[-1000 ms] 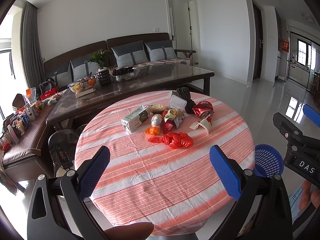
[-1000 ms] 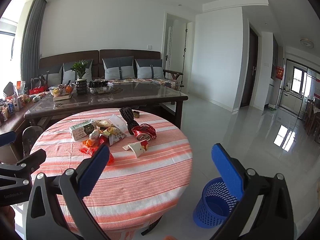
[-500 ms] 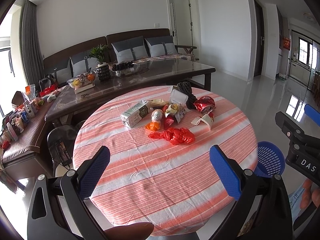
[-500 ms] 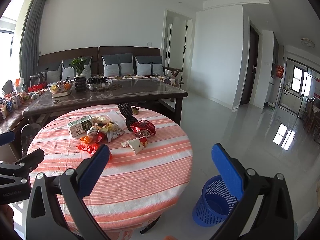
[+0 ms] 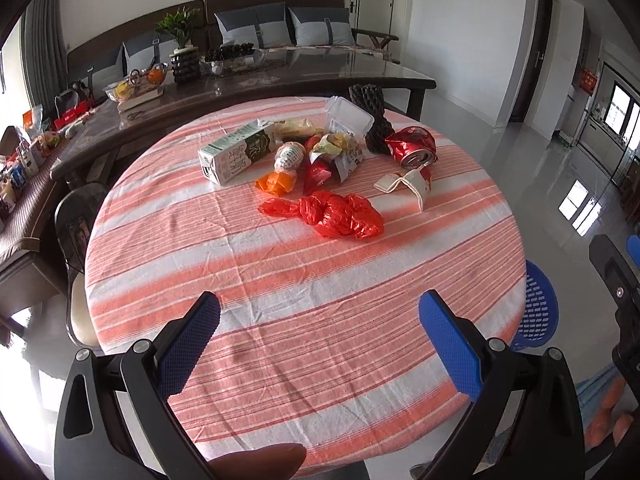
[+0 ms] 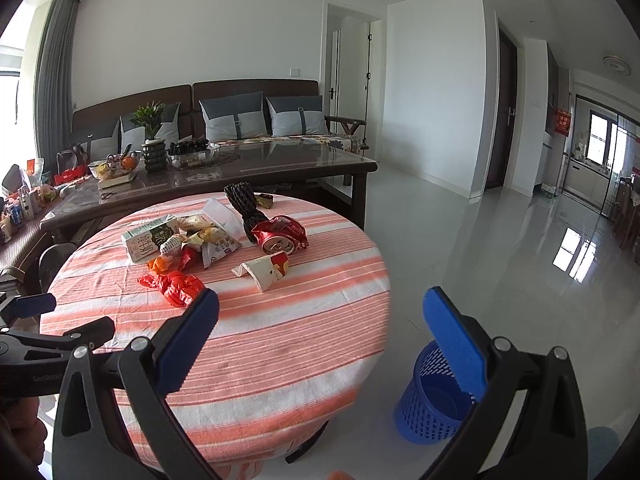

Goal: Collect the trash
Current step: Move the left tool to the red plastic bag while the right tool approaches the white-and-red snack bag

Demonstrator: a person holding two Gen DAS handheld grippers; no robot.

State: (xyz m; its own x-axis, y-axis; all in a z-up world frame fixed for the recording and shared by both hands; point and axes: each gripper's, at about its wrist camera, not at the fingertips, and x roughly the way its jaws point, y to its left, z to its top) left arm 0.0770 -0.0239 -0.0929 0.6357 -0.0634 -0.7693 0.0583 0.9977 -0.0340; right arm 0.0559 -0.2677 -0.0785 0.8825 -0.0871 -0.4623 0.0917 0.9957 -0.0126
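Bare striped tablecloth (image 5: 304, 304) lies open on the near side, while the red plastic bag (image 5: 340, 216) fronts the far litter cluster.

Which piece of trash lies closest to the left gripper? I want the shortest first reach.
The crumpled red plastic bag: it lies at the near edge of the pile, ahead of the open left gripper.

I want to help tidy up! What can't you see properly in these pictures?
- Blue bin: its inside is partly behind the right gripper's finger; in the left view the table hides most of it.
- Milk carton: print too small to read.
- Wrappers: piled, overlapping.
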